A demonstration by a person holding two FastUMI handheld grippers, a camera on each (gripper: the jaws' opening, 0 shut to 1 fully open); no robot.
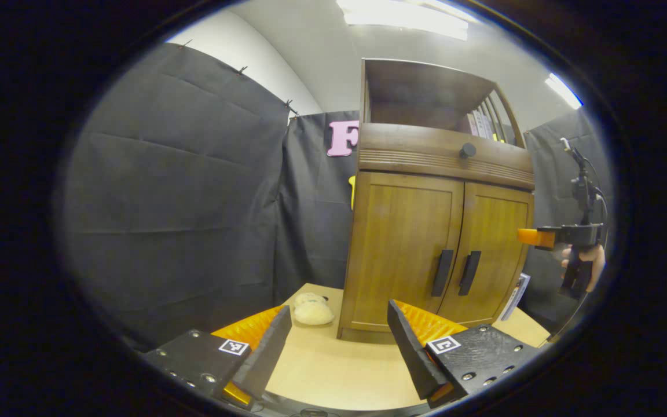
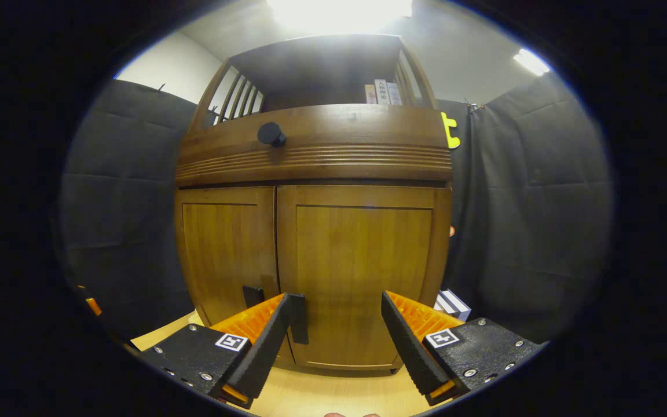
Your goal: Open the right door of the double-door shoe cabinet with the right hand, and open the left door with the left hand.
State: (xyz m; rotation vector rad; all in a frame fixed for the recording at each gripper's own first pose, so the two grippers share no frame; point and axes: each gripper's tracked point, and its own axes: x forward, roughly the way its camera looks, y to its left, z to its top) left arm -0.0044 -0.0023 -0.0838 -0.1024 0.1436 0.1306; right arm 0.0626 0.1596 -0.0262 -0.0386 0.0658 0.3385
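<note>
Standing on the light wooden desk [image 1: 333, 359], the double-door shoe cabinet [image 1: 435, 231] has both doors closed. In the left gripper view, the left door [image 1: 403, 249] and the right door [image 1: 493, 255] sit flush in the frame, each carrying a dark vertical handle near the centre seam: the left handle [image 1: 442, 272] and the right handle [image 1: 469, 272] are just beside each other. A drawer front with a round dark knob [image 1: 467, 150] runs above the doors, and an open shelf [image 1: 426, 92] with a few upright books tops the unit. The left tool [image 1: 339, 341] is spread wide and grips nothing; it hangs over the desk, well apart from the cabinet front. A pale fluffy slipper [image 1: 312, 310] lies on the desk beside the cabinet's left corner. The right tool [image 1: 536, 237] appears at the right of that view, held by a hand [image 1: 591, 263] and level with the right door's edge. In the right gripper view, the right tool [image 2: 342, 341] is also spread wide and holds nothing; its left finger [image 2: 264, 341] stands in front of the right door handle [image 2: 297, 318], and contact with it cannot be told. The right door [image 2: 362, 272] fills the space between the fingers. A stack of flat items [image 2: 452, 304] leans near the cabinet's right side.
</note>
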